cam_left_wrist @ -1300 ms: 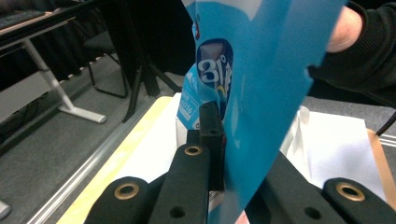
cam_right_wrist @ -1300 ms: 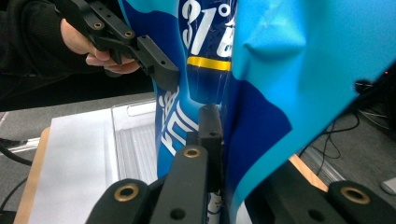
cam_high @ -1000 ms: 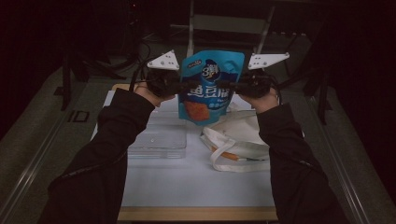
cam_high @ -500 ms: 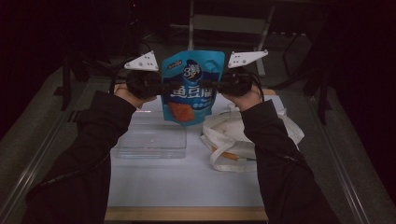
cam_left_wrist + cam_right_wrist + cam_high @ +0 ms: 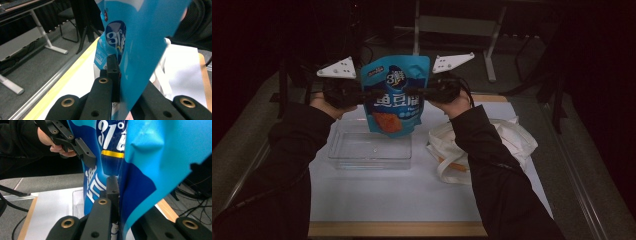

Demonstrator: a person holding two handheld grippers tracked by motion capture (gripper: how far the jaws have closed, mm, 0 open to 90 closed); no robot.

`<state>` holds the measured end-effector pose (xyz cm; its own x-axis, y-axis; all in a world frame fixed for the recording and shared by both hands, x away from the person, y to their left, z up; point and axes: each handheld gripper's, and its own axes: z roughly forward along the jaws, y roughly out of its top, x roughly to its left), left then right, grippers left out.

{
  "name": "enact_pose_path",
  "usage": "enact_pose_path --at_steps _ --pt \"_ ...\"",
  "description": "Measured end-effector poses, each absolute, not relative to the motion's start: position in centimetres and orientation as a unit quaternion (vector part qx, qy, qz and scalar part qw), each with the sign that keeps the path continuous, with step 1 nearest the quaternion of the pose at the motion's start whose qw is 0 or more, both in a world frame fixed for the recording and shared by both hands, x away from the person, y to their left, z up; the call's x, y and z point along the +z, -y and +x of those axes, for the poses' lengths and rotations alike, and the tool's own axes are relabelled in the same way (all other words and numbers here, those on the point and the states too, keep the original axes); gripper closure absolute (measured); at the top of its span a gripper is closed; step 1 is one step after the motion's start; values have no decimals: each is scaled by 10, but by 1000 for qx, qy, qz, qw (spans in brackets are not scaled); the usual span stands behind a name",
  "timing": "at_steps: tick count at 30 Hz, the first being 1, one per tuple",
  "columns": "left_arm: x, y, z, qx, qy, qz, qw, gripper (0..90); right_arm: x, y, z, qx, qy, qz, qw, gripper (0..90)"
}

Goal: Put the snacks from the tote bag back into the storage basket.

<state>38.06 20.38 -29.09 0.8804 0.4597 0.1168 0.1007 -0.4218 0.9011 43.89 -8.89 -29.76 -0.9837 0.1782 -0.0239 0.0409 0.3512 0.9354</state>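
A blue snack bag (image 5: 396,95) with white lettering hangs upright in the air above the table. My left gripper (image 5: 363,94) is shut on its left edge and my right gripper (image 5: 427,92) is shut on its right edge. In the left gripper view the bag (image 5: 136,47) is pinched at my left gripper (image 5: 119,75), whose far jaw is hidden behind the foil. The right gripper view shows the bag (image 5: 142,162) clamped the same way in my right gripper (image 5: 119,190), with the left gripper (image 5: 83,148) on the bag's far edge. The bag's lower end hangs over a clear plastic container (image 5: 369,149).
A white cloth tote bag (image 5: 502,142) lies crumpled on the white table mat (image 5: 412,200), right of the container. A desk frame (image 5: 452,25) and cables stand beyond the table's far edge. Metal rails run along both table sides.
Both hands have carried the bag to the left, from above the tote bag's side to over the clear container. The grip on both edges is unchanged.
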Motion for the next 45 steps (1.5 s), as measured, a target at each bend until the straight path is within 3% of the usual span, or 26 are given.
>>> enact_pose_path --at_steps 18,45 --pt "-318 -248 373 159 -171 825 514 900 -322 45 431 562 -824 62 44 886" --pt "-372 -267 378 119 -181 834 507 900 -379 26 428 552 -828 93 10 886"
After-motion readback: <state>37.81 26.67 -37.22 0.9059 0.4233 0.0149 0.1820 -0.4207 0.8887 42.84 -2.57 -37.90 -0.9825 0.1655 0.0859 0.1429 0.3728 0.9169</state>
